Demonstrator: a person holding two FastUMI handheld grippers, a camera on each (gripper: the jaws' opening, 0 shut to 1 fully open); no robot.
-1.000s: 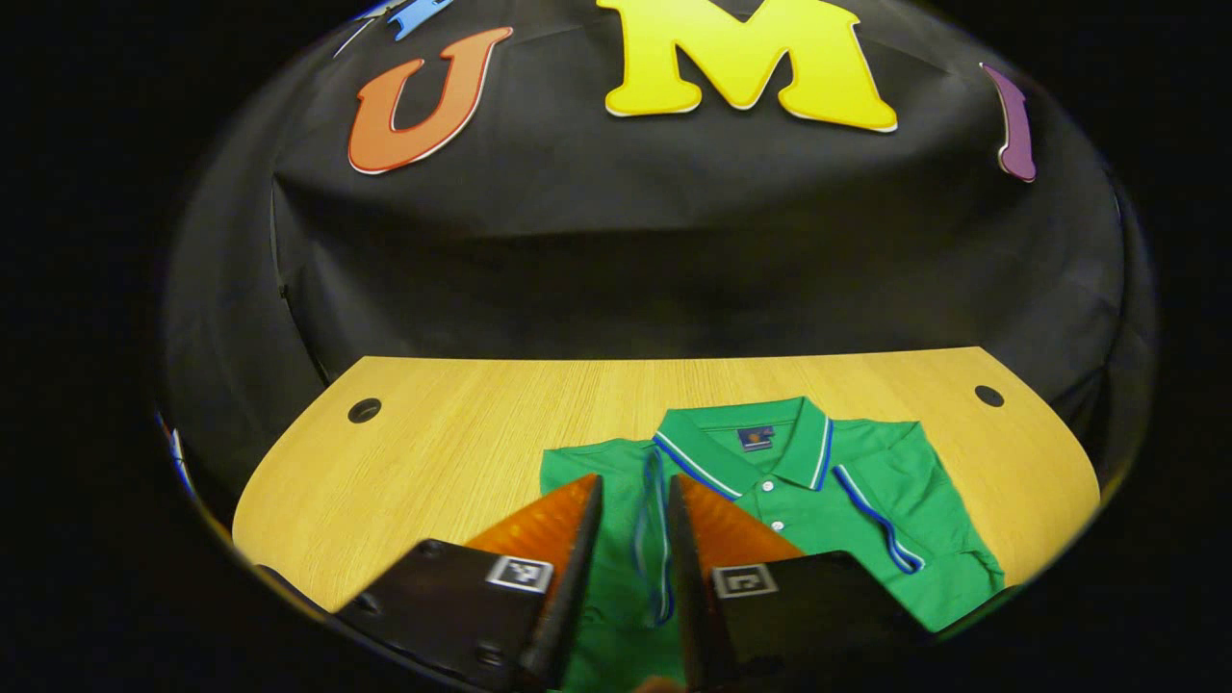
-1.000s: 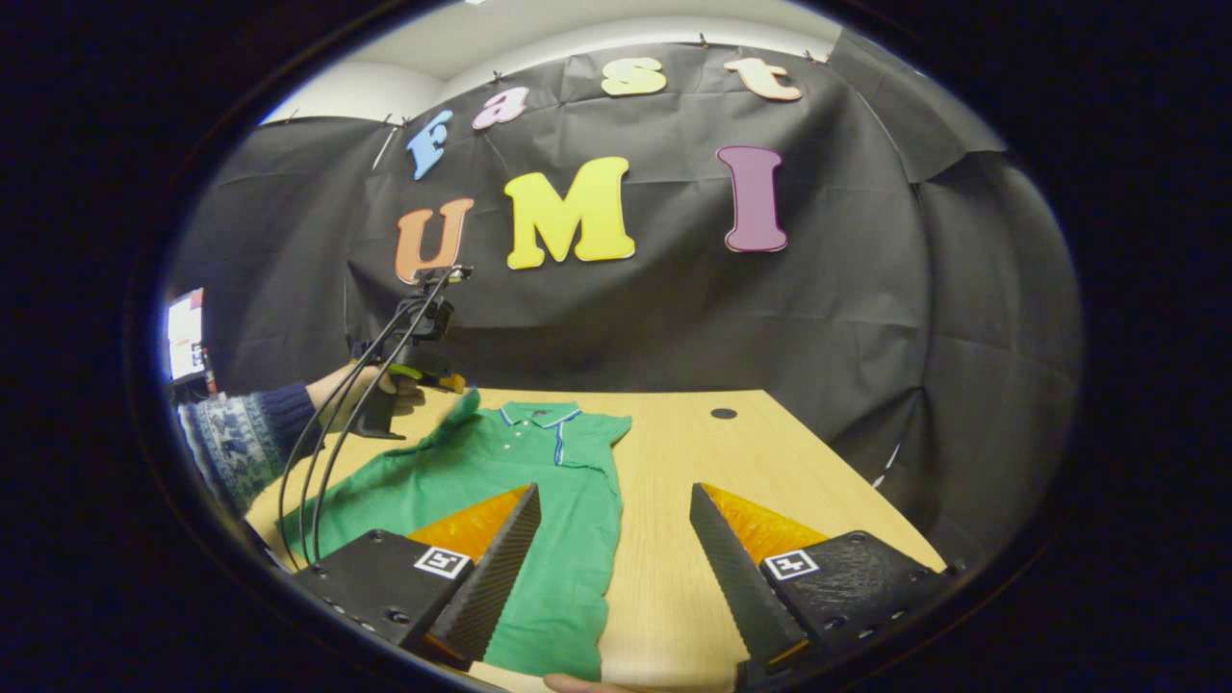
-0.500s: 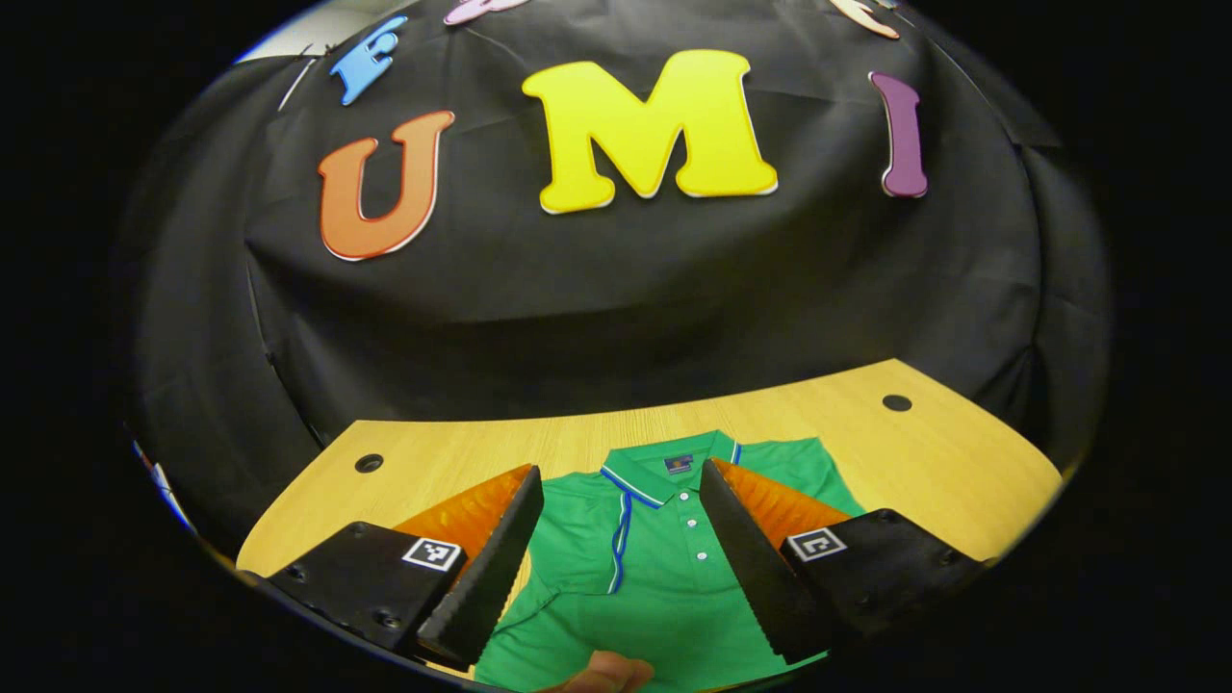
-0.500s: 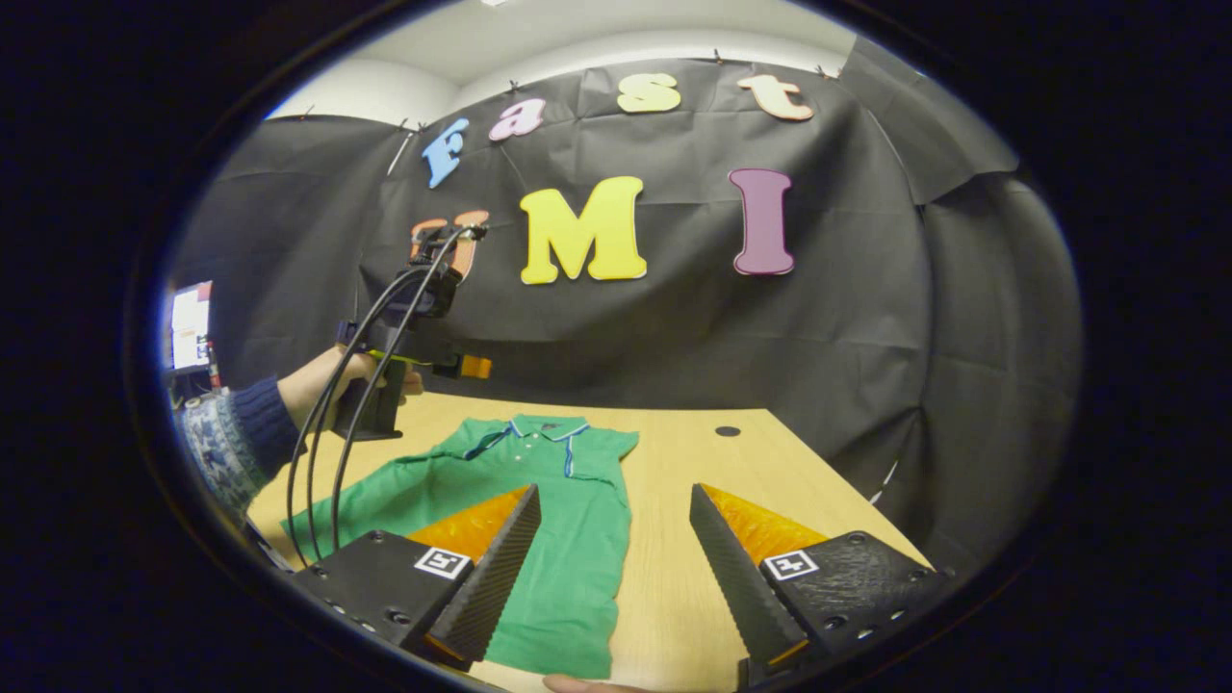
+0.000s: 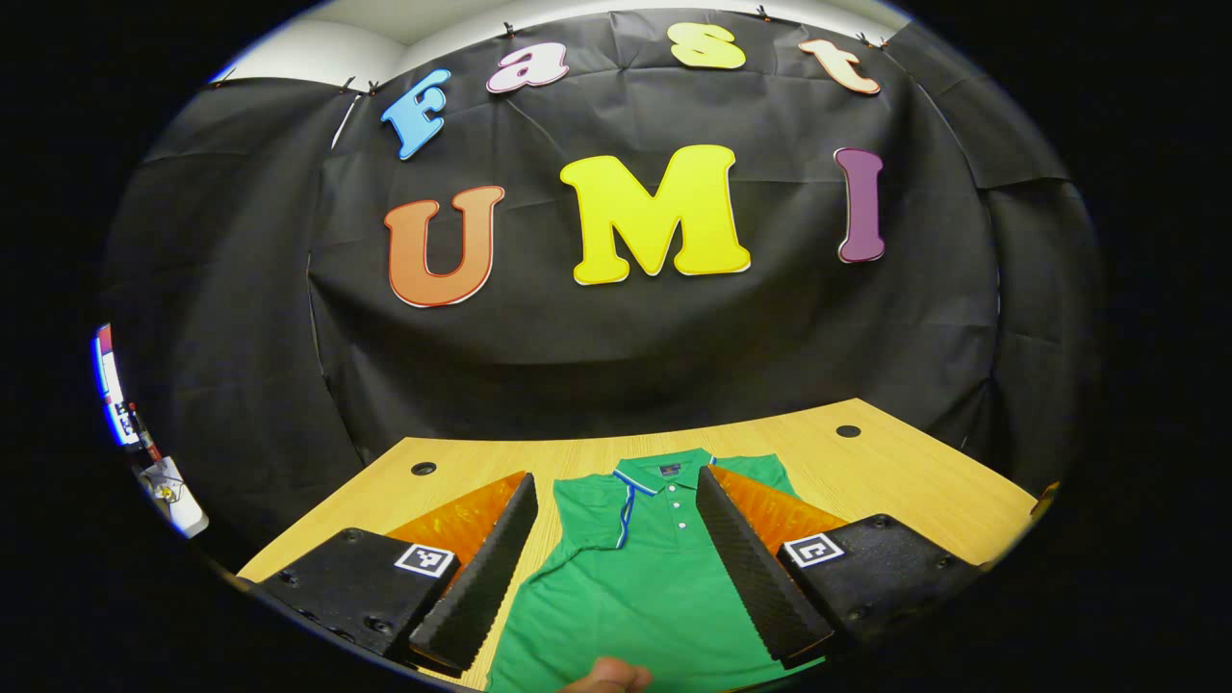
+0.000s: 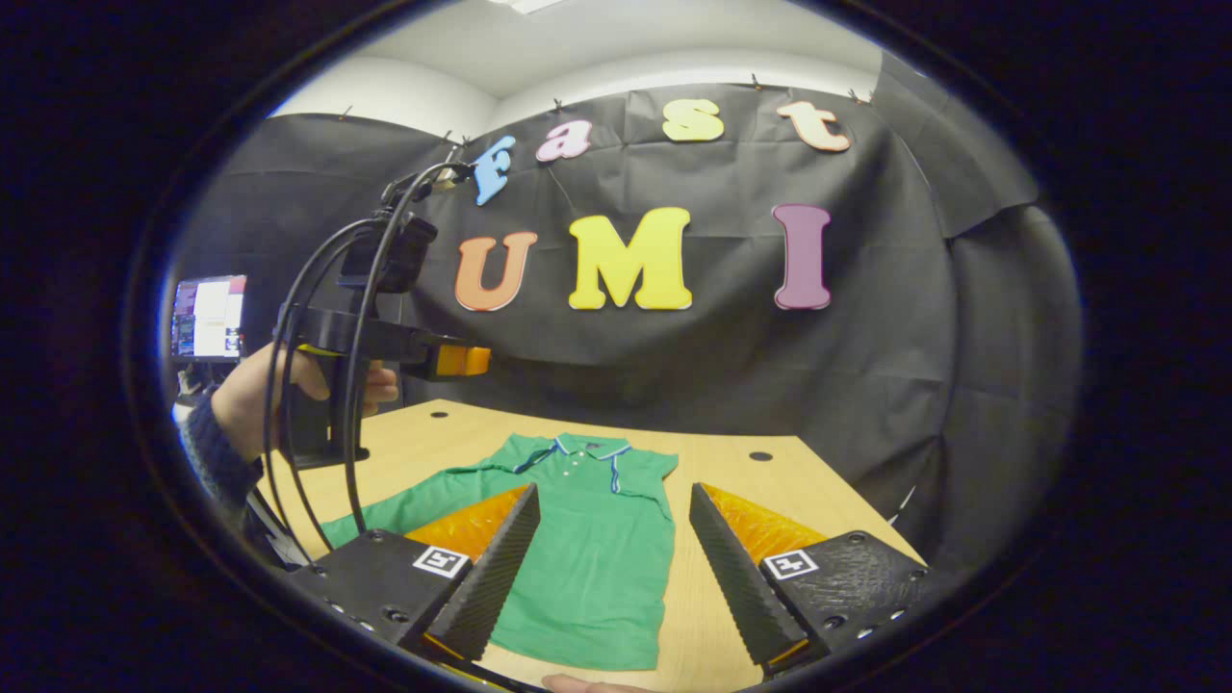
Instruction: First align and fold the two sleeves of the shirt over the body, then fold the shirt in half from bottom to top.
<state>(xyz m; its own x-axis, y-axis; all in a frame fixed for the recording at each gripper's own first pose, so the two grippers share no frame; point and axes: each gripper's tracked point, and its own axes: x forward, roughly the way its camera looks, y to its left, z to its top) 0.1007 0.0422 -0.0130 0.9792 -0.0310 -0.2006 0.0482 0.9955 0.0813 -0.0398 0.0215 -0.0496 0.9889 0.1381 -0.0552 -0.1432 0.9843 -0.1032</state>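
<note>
A green polo shirt (image 5: 654,568) with blue-striped trim lies flat on the wooden table (image 5: 895,481), collar at the far end. Both sleeves look folded inward over the body, and some cloth still spreads to the left (image 6: 395,500). My left gripper (image 5: 616,476) is open and held above the shirt's near half with nothing between its fingers. A hand (image 6: 260,390) holds it raised over the table's left side, where the left gripper (image 6: 462,361) appears side-on. My right gripper (image 6: 612,491) is open above the shirt's (image 6: 587,558) near hem, touching nothing.
Round cable holes (image 5: 423,469) (image 5: 848,431) sit near the table's far corners. A lit monitor (image 6: 207,318) stands beyond the left edge. Cables (image 6: 308,318) hang from the left gripper. Bare table wood (image 6: 712,481) lies right of the shirt.
The left gripper let go of the striped sleeve edge, opened wide, then rose and drew back from the shirt. The right gripper stayed open and tilted up slightly.
</note>
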